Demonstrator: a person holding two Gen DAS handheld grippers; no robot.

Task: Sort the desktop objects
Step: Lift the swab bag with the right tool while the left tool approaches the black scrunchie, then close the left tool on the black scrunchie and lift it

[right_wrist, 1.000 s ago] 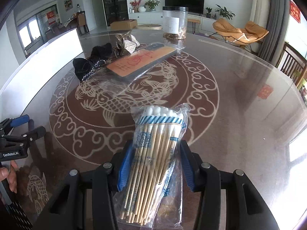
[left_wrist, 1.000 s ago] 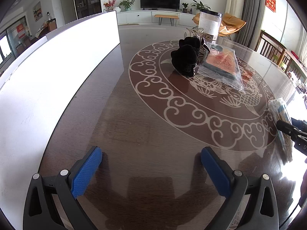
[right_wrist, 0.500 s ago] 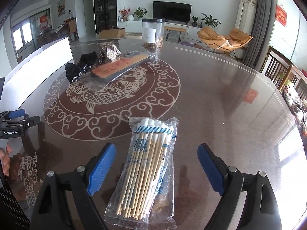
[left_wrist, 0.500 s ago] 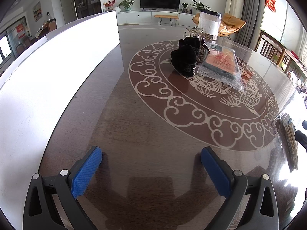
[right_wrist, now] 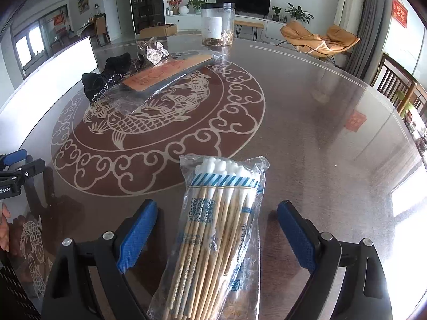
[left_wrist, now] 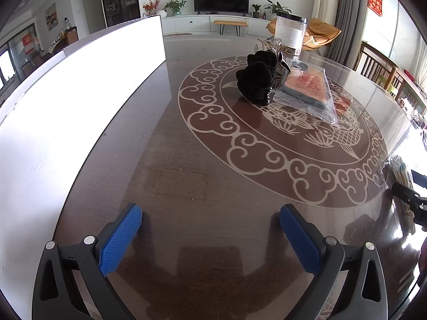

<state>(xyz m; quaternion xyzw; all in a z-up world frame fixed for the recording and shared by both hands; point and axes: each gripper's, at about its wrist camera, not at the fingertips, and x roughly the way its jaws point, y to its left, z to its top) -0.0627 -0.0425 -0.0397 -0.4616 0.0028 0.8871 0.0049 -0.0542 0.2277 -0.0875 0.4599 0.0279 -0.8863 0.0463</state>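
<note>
A clear bag of wooden cotton swabs [right_wrist: 213,229] lies flat on the glass table between the fingers of my right gripper [right_wrist: 217,229], which is open and not touching it. The bag shows faintly in the left wrist view [left_wrist: 399,170] at the far right. My left gripper [left_wrist: 210,234] is open and empty over bare table near the front left. A black fabric bow [left_wrist: 256,82] [right_wrist: 106,77], a flat orange item in a clear wrapper [left_wrist: 309,88] [right_wrist: 160,74] and a silvery bow [right_wrist: 152,50] lie together near the table's middle.
A clear jar with a black lid [right_wrist: 217,24] [left_wrist: 289,34] stands at the far side. A long white board [left_wrist: 66,101] runs along the table's left edge. Wooden chairs [right_wrist: 395,80] stand to the right. The left gripper shows at the left edge of the right wrist view [right_wrist: 16,170].
My right gripper opened and let go of the swab bag, which now lies on the table. The right gripper has shifted slightly since. The left gripper has not moved.
</note>
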